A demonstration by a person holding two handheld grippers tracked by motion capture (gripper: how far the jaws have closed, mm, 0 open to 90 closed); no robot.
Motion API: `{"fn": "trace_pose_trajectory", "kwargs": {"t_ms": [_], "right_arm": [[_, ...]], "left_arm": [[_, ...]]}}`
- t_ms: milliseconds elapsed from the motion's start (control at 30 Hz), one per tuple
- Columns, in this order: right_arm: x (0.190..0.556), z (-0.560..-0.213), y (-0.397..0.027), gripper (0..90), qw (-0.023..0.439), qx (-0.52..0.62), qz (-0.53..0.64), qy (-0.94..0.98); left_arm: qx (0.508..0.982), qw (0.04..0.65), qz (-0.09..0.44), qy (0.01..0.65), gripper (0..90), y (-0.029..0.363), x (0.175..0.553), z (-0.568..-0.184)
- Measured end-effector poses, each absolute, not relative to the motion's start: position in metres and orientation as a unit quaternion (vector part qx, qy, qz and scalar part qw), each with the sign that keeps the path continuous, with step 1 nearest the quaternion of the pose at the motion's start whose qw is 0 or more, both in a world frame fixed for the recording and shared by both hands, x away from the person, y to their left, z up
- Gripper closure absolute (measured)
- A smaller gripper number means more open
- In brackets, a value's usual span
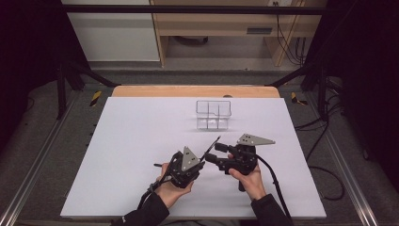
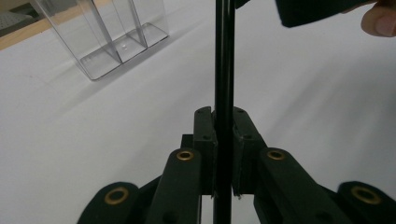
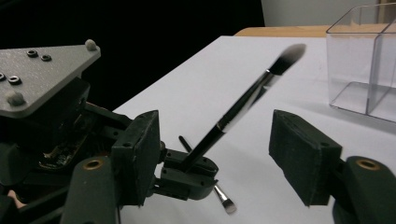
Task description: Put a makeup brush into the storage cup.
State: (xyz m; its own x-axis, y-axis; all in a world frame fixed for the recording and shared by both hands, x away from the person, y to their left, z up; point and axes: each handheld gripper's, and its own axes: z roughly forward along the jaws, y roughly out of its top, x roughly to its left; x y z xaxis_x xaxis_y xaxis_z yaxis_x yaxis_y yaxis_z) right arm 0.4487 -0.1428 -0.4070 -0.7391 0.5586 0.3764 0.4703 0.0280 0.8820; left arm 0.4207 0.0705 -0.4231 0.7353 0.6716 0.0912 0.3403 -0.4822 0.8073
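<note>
Currently, handover status:
Left claw [image 1: 203, 157]: clamped tight on the slim black-handled makeup brush [image 3: 247, 105], bristle tip angled up so the handle is exposed.
Right claw [image 3: 215, 154]: jaws apart, straddling the brush handle, pads not touching; likely positioned to take it.
Clear plastic compartmented organiser [image 1: 214, 114]: beyond both claws on the white tabletop [image 1: 136, 141], the probable destination.
Second small brush [image 3: 224, 198]: lying below the left claw.

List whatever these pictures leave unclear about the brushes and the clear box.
- Held brush: its bristle tip is blurred in the right gripper view; in the left gripper view the top edge cuts the handle off.
- Second brush: the left tool covers most of it in the right gripper view.
- Clear box: too small in the high view to count compartments; cut off by the frame in both gripper views.
</note>
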Motion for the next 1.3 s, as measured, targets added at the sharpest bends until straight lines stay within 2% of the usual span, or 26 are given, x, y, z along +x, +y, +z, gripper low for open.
{"fn": "trace_pose_trajectory", "kwargs": {"t_ms": [600,867,1300], "right_arm": [[0.4514,-0.4110,-0.1425,67.4,0.000,0.365,0.600,0.712],[0.4516,-0.4111,-0.1448,75.7,-0.006,0.366,0.602,0.709],[0.4498,-0.4098,-0.1451,82.5,-0.025,0.347,0.612,0.710]], "left_arm": [[0.836,0.415,0.202,0.296,83.0,0.0644,0.4137,-0.4244],[0.836,0.417,0.201,0.295,83.0,0.0635,0.4121,-0.4243],[0.838,0.415,0.204,0.291,82.5,0.0629,0.4115,-0.4261]]}}
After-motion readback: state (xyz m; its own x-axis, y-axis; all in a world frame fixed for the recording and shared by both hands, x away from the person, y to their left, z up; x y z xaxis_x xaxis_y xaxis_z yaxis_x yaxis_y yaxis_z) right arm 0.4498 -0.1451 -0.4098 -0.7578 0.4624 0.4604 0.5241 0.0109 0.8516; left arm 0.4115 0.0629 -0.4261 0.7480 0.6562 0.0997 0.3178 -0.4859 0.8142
